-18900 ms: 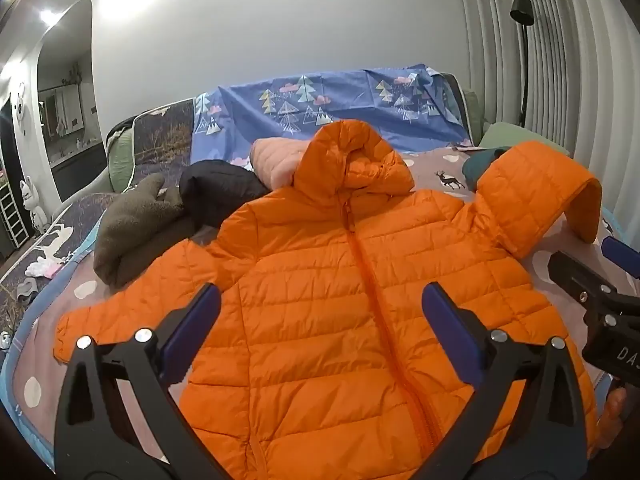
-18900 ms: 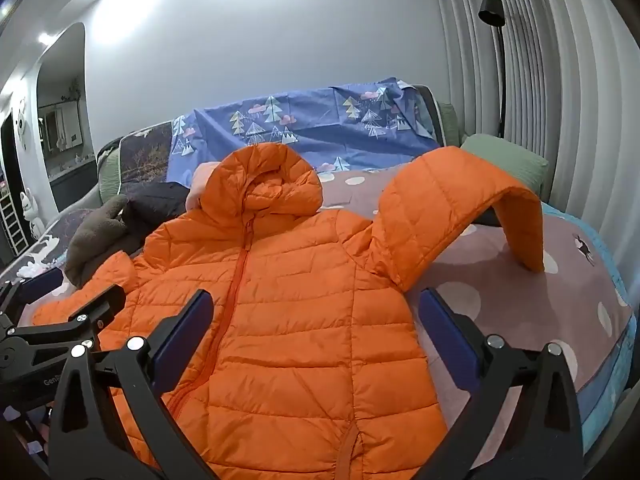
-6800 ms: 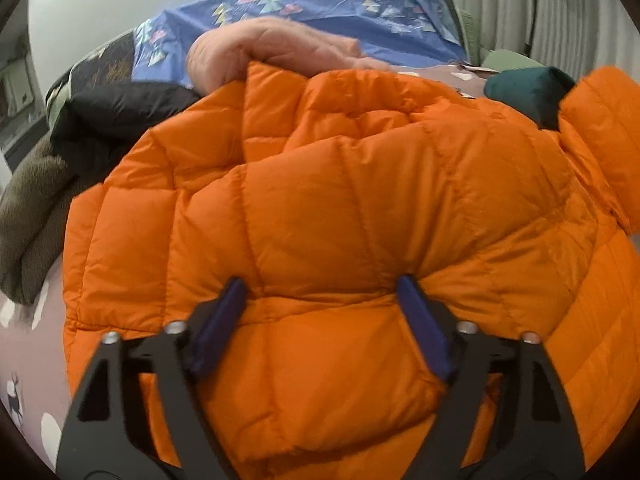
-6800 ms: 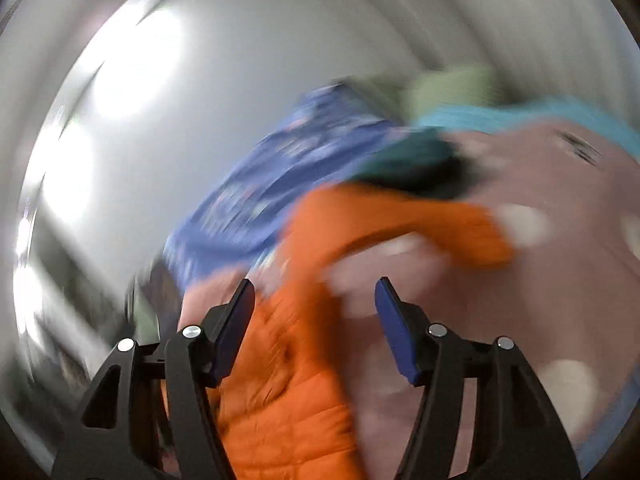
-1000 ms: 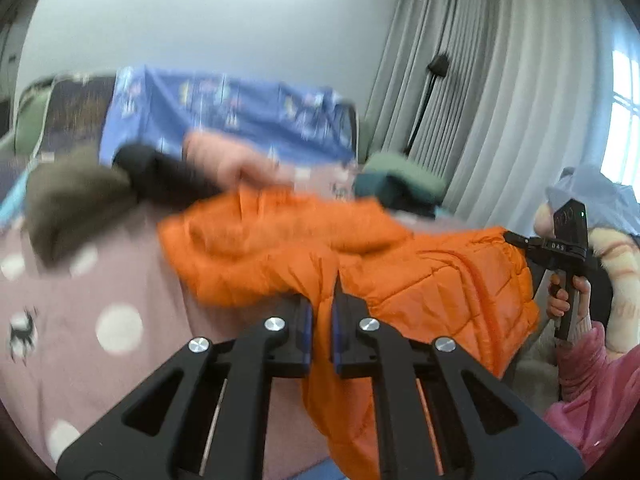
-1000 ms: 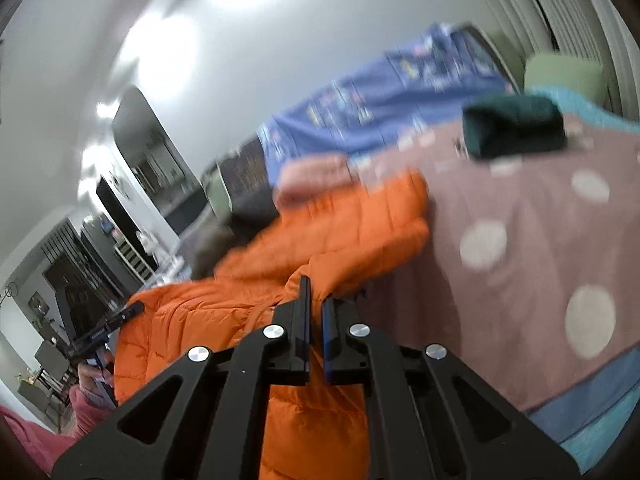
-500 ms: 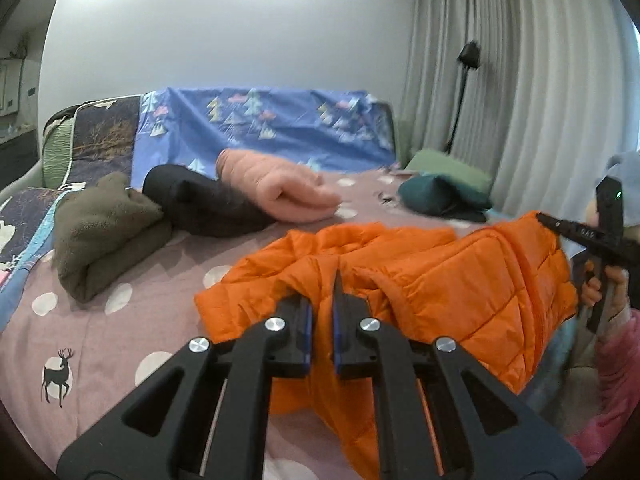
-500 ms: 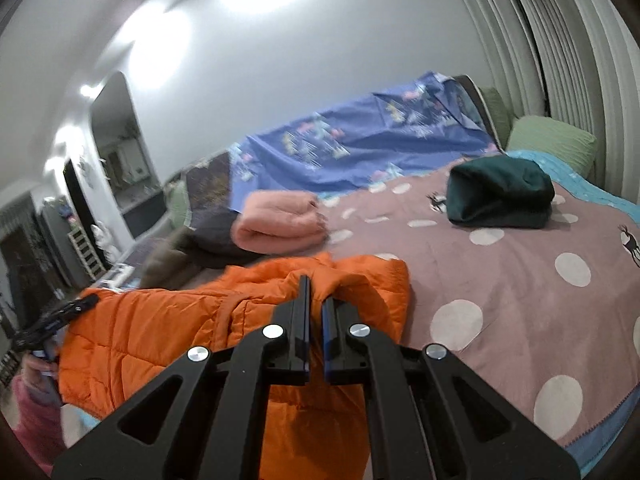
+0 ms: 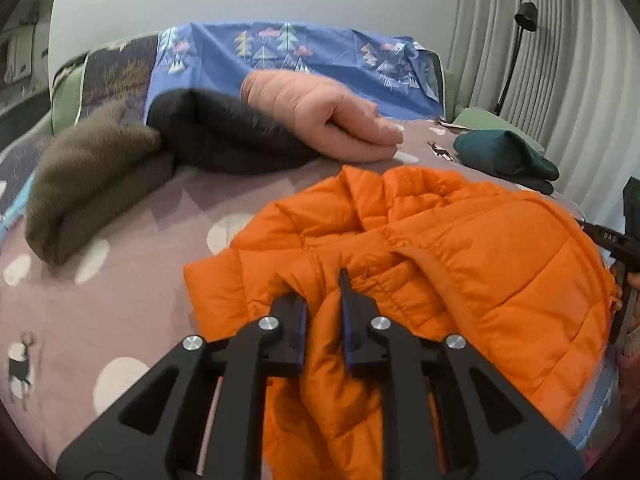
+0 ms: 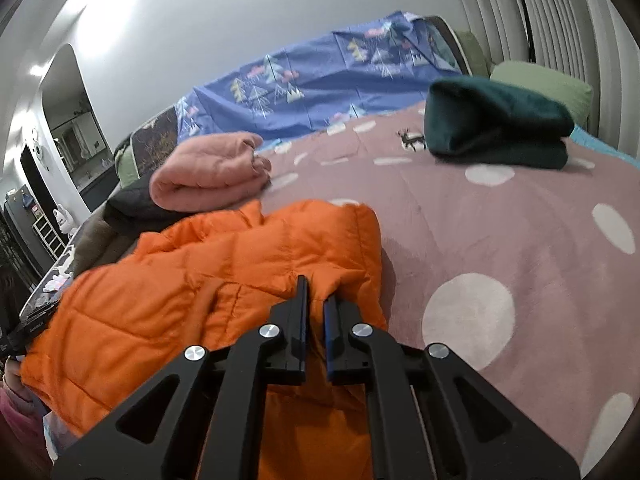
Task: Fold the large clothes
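An orange puffer jacket (image 9: 480,248) lies folded and bunched on the mauve dotted bed cover (image 9: 120,280). My left gripper (image 9: 320,284) is at its near left edge. Its jaws are opening, and a puffy fold of the jacket still fills the gap and touches both pads. At the jacket's (image 10: 240,264) right edge, my right gripper (image 10: 316,288) is shut on a thin fold. The right gripper (image 9: 612,236) shows at the far right of the left wrist view. The left gripper (image 10: 36,324) shows at the left edge of the right wrist view.
Folded clothes lie behind the jacket: an olive one (image 9: 92,172), a black one (image 9: 224,136), a pink one (image 9: 320,116) and a dark green one (image 10: 496,132). A blue tree-print sheet (image 9: 300,52) covers the headboard. Curtains and a floor lamp (image 9: 524,16) stand at the right.
Both grippers have come forward and down, laying the jacket onto the bed cover. The left jaws have parted a little around the fold. The right jaws stay pinched.
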The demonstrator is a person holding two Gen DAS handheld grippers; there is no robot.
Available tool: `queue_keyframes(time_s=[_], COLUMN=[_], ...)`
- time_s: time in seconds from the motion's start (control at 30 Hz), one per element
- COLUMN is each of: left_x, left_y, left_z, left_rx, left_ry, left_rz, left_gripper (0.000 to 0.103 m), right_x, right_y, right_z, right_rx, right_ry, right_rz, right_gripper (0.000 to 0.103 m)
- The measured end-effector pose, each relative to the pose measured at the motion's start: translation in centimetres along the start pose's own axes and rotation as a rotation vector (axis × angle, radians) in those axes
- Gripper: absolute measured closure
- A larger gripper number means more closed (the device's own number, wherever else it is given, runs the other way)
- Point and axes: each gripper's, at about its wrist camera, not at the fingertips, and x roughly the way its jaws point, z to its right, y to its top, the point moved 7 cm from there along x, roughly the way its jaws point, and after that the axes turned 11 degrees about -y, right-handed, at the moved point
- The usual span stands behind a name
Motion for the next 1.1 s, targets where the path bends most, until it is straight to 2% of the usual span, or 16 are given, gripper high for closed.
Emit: queue_keyframes(time_s=[0.23, 0.37, 0.47, 0.5, 0.53, 0.57, 0.6, 0.77, 0.93, 1.1], left_x=[1.3, 0.8, -0.4, -1.2, -1.7, -2.3, -3.1, -6.0, -9.1, -9.1], left_y=[-0.7, -0.7, -0.7, -0.7, -0.7, -0.8, -0.9, -2.4, -5.7, -9.7], left_z=[-0.1, 0.1, 0.2, 0.4, 0.5, 0.8, 1.1, 2.4, 3.0, 4.4], left_rx=[-0.023, -0.037, -0.067, -0.075, -0.076, -0.075, -0.065, -0.042, -0.118, -0.207], left_ry=[-0.005, -0.014, -0.032, -0.041, -0.047, -0.048, -0.033, -0.037, -0.131, -0.263], left_rz=[0.003, 0.006, 0.02, 0.034, 0.041, 0.05, 0.063, 0.074, 0.067, -0.01], left_gripper=[0.085, 0.082, 0.066, 0.057, 0.045, 0.039, 0.03, 0.023, 0.018, 0.017], right_x=[1.5, 0.9, -1.0, -1.8, -2.7, -3.6, -4.6, -8.5, -10.1, -9.4], right_y=[-0.6, -0.5, -0.2, -0.1, 0.0, 0.0, 0.0, -1.6, -5.3, -9.6], right_z=[-0.5, -0.7, -0.5, -0.5, -0.4, -0.2, -0.1, 0.7, 2.1, 2.4], right_rx=[-0.026, -0.018, 0.0, 0.0, 0.002, 0.004, 0.005, 0.014, 0.067, 0.135], right_ry=[-0.016, -0.009, 0.001, 0.004, 0.005, 0.005, 0.008, 0.031, 0.065, 0.137], right_rz=[-0.011, -0.011, 0.019, 0.026, 0.041, 0.054, 0.067, 0.073, -0.002, -0.124], right_gripper=[0.096, 0.089, 0.078, 0.075, 0.065, 0.055, 0.052, 0.043, 0.038, 0.036])
